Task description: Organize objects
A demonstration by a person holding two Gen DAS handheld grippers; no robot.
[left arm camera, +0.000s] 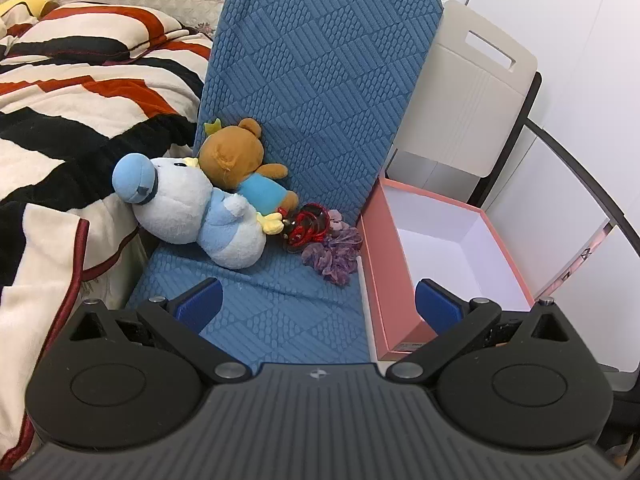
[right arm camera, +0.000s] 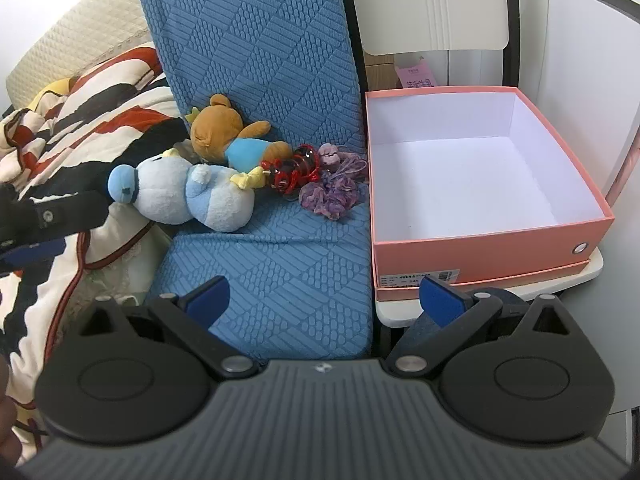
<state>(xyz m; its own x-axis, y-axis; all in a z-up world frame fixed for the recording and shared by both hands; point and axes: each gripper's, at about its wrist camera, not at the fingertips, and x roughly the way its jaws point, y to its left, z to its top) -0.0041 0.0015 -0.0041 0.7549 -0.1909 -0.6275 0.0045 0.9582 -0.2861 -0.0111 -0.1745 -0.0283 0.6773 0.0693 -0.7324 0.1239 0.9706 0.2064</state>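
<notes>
Blue checker-textured chair (right arm camera: 280,80), pink box (right arm camera: 480,248), purple scrunchie (right arm camera: 332,196)

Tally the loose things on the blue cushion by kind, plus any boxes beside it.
Plush toys: 2, the duck and the bear
Scrunchies: 1, purple
Red and black glossy item: 1, kind unclear
Boxes: 1, pink box, open and empty
Total: 5

Bright room with a bed and chairs
Blue padded chair (left arm camera: 320,80) beside striped blanket (left arm camera: 80,92), white chair (left arm camera: 464,104) behind, white walls (left arm camera: 560,12).
</notes>
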